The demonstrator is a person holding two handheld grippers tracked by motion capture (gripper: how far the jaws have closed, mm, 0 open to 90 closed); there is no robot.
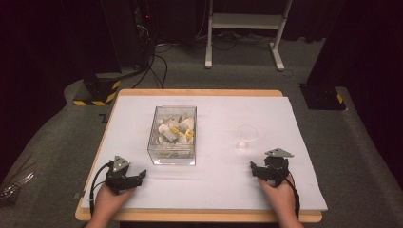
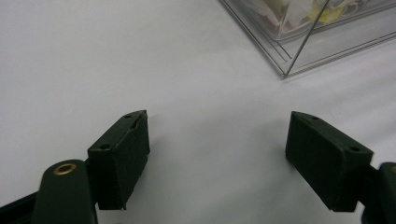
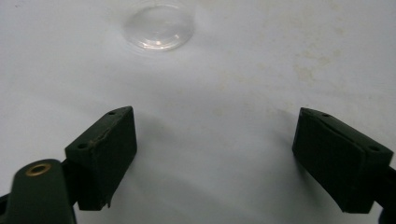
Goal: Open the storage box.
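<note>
Both grippers rested low on the white desk (image 1: 223,180), near its front edge, well apart. Left gripper (image 1: 138,176) sat with jaws spread wide, nothing but bare desk between them; likewise the right gripper (image 1: 255,169), jaws wide and empty. Clear box (image 1: 172,135) of pale wrapped pieces (image 1: 176,129) stood ahead and to the right of the left gripper, its near corner just beyond the jaws in the left gripper view (image 2: 286,70), off toward the upper right. Clear cup (image 1: 245,137) stood upright ahead of the right gripper and a little to its left, seen at the upper left in the right gripper view (image 3: 159,26). Judged nearer: left for the box, right for the cup; each needing a forward reach with a slight inward swing.
</note>
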